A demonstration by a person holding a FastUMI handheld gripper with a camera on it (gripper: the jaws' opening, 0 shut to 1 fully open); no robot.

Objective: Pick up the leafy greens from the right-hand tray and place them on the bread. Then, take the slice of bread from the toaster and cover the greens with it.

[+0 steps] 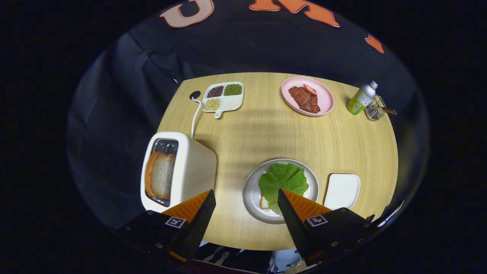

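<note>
Gripper (246,198) fingers apart, 1 leafy greens (283,180), 1 toaster (179,169)

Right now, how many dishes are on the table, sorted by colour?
White: 3, the round plate under the lettuce, the small tray, the divided dish.
Pink: 1, the plate of meat.
Total: 4.
The hand-held gripper hangs open above them.

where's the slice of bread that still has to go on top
In the gripper view it stands in the toaster slot, the bread slice beyond the open gripper, left of the plate.
</note>
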